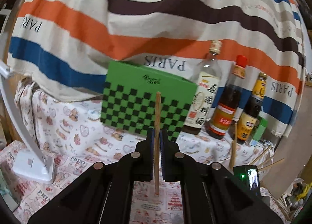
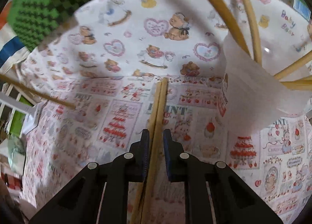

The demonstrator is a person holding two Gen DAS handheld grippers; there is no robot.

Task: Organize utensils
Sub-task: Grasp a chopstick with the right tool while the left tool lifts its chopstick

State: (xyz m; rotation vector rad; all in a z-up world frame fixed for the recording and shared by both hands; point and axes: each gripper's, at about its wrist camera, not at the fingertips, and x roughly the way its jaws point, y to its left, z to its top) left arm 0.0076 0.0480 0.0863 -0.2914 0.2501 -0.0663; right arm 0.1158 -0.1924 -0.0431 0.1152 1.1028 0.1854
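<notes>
Left wrist: one chopstick (image 1: 157, 142), three bottles (image 1: 224, 104).

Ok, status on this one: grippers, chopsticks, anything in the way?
Left gripper shut on one chopstick. Right gripper around chopstick pair, grip unclear. Holder cup alongside; nothing blocking.

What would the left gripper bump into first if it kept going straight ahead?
Probably the green checkered box, which stands directly beyond the left gripper and its clamped chopstick; depth is hard to judge.

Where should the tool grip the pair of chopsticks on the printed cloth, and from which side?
Mid-length, from above: the chopsticks lie flat, side by side on the tablecloth, so closing across both keeps them together.
</notes>
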